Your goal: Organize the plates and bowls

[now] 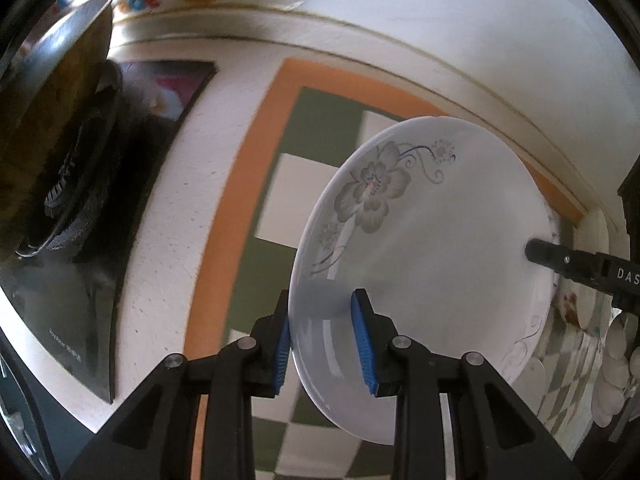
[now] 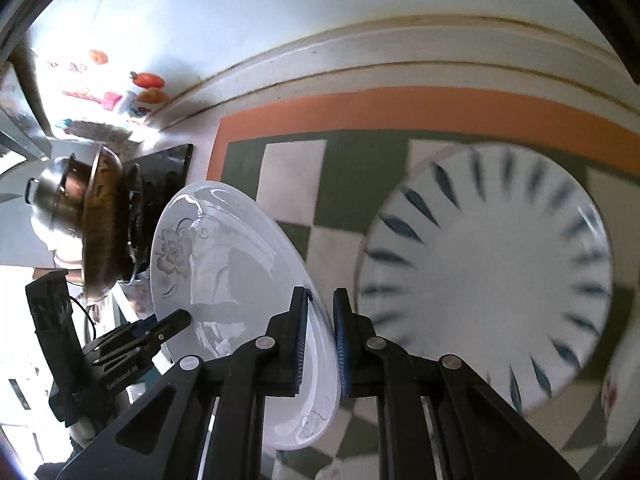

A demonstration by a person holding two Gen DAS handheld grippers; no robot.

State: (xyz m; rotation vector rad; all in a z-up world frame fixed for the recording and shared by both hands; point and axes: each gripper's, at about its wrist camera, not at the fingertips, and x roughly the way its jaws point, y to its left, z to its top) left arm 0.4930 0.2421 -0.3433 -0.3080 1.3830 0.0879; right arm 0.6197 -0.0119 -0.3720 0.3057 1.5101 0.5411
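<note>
A white plate with a grey flower print (image 1: 432, 240) hangs tilted above the checked mat (image 1: 320, 128), gripped from two sides. My left gripper (image 1: 322, 314) is shut on its near rim, blue pads on either face. One finger of my right gripper (image 1: 538, 250) reaches over the opposite rim. In the right wrist view the same plate (image 2: 224, 264) stands on edge with my right gripper (image 2: 320, 300) shut on its rim, and my left gripper (image 2: 176, 320) clamps the far side. A white plate with blue dashes (image 2: 488, 272) lies flat on the mat to the right.
A dark wok (image 1: 52, 140) sits on a black glass stove (image 1: 64, 300) at the left, with a steel pot (image 2: 52, 200) behind it. The white wall (image 2: 320, 20) borders the counter at the back. Another patterned dish (image 2: 620, 392) lies at the far right.
</note>
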